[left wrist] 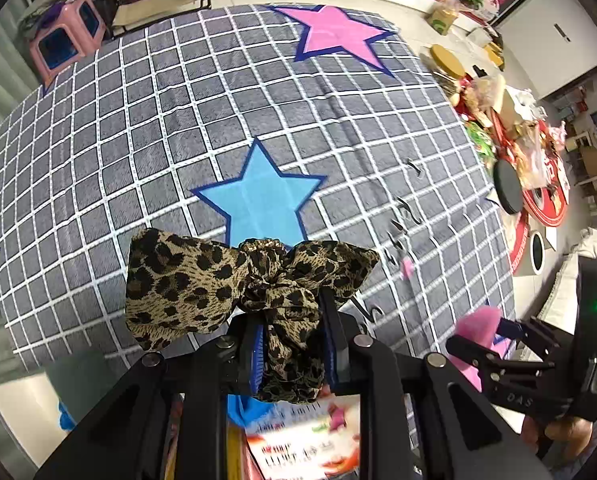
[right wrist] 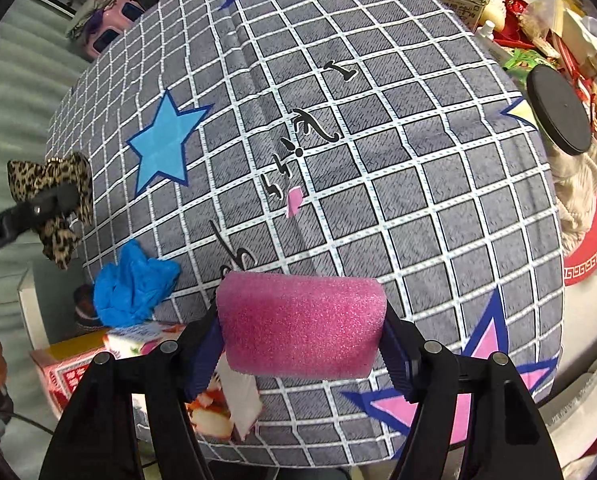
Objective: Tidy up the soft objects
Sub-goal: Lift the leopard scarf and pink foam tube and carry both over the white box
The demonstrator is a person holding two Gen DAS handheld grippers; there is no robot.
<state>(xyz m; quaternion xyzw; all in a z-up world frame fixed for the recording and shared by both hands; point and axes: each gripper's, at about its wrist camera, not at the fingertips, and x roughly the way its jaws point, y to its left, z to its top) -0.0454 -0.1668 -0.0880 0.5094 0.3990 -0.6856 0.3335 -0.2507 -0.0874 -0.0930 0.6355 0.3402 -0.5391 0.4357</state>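
So we have both hands loaded: our left gripper is clenched on the leopard-print bow, a limp gathered chiffon, and our right gripper grasps the pink foam block, spongy, glittery, with a rounded top. Both hang above the checked cloth, neither sorted yet. At eight o'clock in the right view, a crumpled blue glove waits at the cloth's edge; a pink scrap sits at centre.

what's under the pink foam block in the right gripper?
The pink foam block, clamped in the right gripper, hangs over the checked cloth. Below its left edge a printed packet shows; anything directly behind the foam is hidden.
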